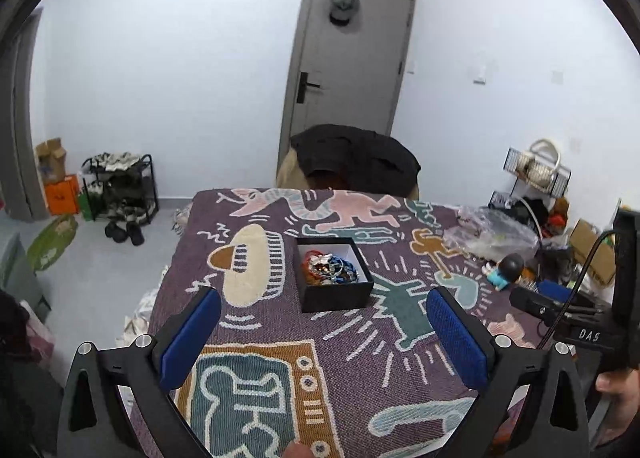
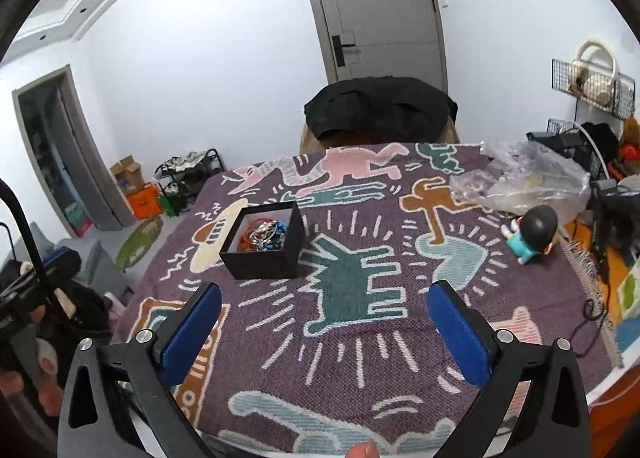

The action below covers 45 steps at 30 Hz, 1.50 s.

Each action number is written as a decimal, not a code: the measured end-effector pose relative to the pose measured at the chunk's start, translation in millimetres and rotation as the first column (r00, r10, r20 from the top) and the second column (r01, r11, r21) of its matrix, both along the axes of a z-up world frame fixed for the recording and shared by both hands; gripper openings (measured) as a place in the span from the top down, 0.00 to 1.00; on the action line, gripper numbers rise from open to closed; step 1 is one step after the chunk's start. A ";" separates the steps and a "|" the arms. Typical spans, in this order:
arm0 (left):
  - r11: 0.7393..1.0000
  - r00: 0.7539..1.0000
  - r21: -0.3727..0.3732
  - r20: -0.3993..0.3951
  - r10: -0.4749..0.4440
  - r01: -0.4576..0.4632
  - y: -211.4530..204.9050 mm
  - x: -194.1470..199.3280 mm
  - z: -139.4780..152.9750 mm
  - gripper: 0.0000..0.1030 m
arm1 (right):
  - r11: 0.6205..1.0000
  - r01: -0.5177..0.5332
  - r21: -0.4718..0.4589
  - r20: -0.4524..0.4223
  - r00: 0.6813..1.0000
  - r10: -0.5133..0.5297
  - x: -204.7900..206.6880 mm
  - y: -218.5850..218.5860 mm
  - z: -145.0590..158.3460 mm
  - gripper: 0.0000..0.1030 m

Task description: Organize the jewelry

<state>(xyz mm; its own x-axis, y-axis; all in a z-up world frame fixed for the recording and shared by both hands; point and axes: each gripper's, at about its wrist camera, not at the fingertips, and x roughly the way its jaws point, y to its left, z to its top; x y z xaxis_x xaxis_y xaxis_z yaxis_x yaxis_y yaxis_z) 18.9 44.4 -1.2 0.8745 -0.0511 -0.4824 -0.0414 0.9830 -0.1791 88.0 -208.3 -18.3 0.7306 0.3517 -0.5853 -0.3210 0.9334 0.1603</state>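
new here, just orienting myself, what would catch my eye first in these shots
Probably the loud purple blanket with cartoon figures that covers the table. On it sits an open black box heaped with tangled colourful jewelry, ahead of both open grippers. A small figurine with a dark round head stands near the right side, by a crumpled plastic bag.
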 end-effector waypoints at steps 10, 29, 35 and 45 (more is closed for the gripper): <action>0.999 1.000 0.039 -0.004 -0.018 0.018 -7.6 -2.7 -1.7 0.00 | 1.000 0.007 0.005 0.033 0.999 -0.007 -11.3 -4.8 3.9 0.00; 0.997 1.000 0.082 -0.012 -0.011 0.012 -14.9 -3.5 0.0 0.00 | 1.000 0.008 0.009 0.030 1.000 -0.009 -6.5 -12.7 -1.9 0.00; 0.997 1.000 0.080 -0.012 -0.011 0.012 -15.4 -3.9 1.0 0.00 | 1.000 0.007 0.015 0.039 0.999 -0.008 -8.0 -13.9 0.3 0.00; 0.997 1.000 0.077 -0.012 -0.011 0.012 -15.4 -4.3 1.7 0.00 | 1.000 0.001 0.013 0.064 0.998 -0.002 -11.7 -13.3 4.5 0.00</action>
